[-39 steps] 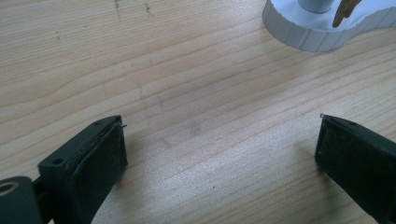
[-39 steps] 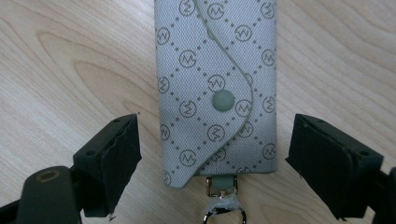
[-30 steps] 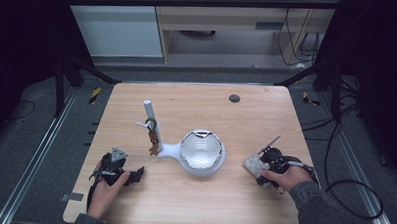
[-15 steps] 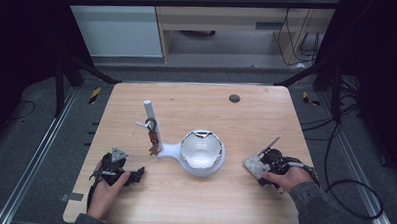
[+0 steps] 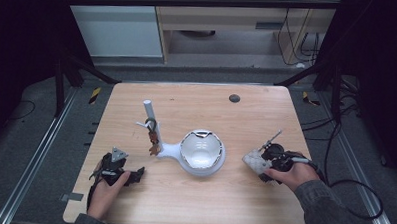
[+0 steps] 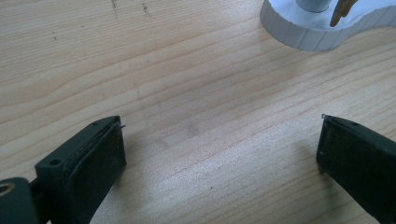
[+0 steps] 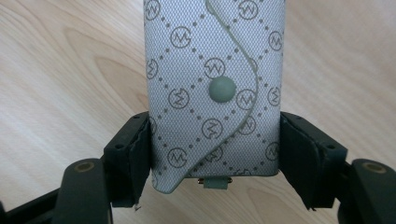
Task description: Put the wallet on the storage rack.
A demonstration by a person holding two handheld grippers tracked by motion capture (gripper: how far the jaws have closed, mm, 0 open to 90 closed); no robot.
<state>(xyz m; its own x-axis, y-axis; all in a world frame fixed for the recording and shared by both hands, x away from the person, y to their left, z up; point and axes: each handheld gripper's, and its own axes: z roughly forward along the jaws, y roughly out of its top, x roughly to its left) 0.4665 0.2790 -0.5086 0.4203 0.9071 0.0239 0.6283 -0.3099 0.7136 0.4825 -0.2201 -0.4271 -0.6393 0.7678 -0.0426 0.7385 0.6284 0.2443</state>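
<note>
Wooden table (image 5: 193, 202), right gripper (image 7: 215, 154) fingers pinching monogrammed grey pouch (image 7: 215, 70), left gripper (image 6: 219, 154) fingers spread.

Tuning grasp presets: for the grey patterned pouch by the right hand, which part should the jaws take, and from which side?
Take the grey patterned pouch across its narrow width near the short end, coming in along its length. Its long edges run straight and parallel, so the pads sit flat, and the snap button stays clear. The right gripper is shut on it this way, having just been closing.

bare wood between left gripper (image 5: 115, 170) and right gripper (image 5: 263, 162); white stand (image 5: 151, 125) and bowl (image 5: 201, 152) mid-table
</note>
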